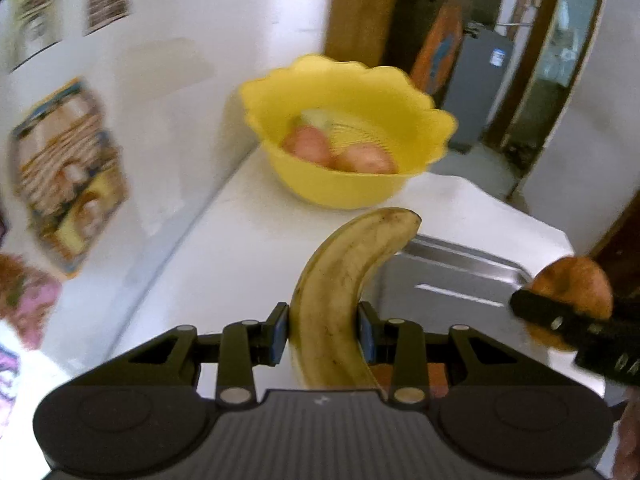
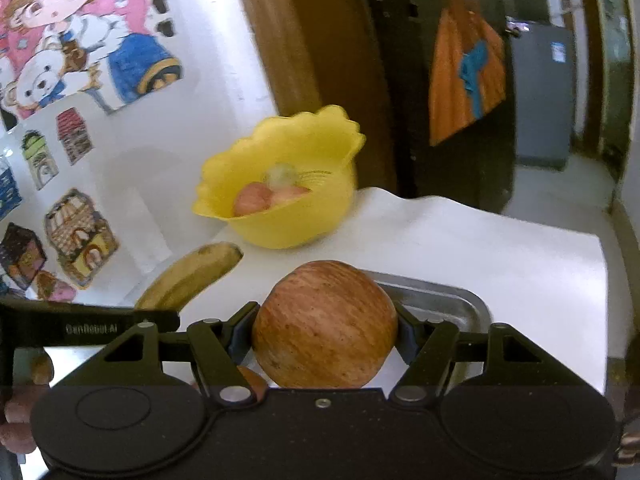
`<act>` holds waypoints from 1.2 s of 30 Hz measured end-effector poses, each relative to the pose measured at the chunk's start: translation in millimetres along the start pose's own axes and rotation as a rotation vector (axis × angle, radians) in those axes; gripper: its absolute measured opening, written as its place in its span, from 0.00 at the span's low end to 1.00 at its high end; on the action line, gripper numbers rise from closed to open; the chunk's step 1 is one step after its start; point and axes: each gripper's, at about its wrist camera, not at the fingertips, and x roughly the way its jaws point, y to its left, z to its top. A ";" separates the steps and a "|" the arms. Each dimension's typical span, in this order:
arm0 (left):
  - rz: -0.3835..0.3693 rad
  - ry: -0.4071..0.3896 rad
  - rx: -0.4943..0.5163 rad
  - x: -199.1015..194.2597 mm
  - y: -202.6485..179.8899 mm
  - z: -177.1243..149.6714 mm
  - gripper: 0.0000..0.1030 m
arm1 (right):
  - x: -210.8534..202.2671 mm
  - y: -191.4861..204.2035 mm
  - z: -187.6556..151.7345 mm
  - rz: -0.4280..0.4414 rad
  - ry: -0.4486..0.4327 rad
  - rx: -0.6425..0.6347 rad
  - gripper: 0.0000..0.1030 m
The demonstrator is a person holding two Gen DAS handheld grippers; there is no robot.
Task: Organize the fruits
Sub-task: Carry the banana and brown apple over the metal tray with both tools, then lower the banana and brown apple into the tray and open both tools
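Observation:
My left gripper [image 1: 324,330] is shut on a yellow banana [image 1: 344,280] and holds it above the table, its tip pointing at a yellow scalloped bowl [image 1: 348,188]. The bowl holds two reddish apples [image 1: 308,146] and a pale green fruit [image 1: 316,118]. My right gripper [image 2: 324,330] is shut on a red-striped apple [image 2: 324,324] above a metal tray [image 2: 448,296]. The bowl [image 2: 288,220] lies ahead of it, and the banana [image 2: 192,276] shows at its left. The right gripper's apple [image 1: 576,284] appears at the right edge of the left wrist view.
A white table [image 1: 224,240] stands against a white wall with stickers [image 2: 76,236]. The steel tray [image 1: 452,276] lies on the table's near right. A brown door frame [image 2: 304,40] and an orange bag [image 2: 460,80] are behind the table.

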 end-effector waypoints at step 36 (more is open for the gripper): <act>-0.014 0.026 0.138 53.3 -61.0 1.8 0.41 | 46.3 -36.3 -34.5 -0.068 0.091 0.081 0.68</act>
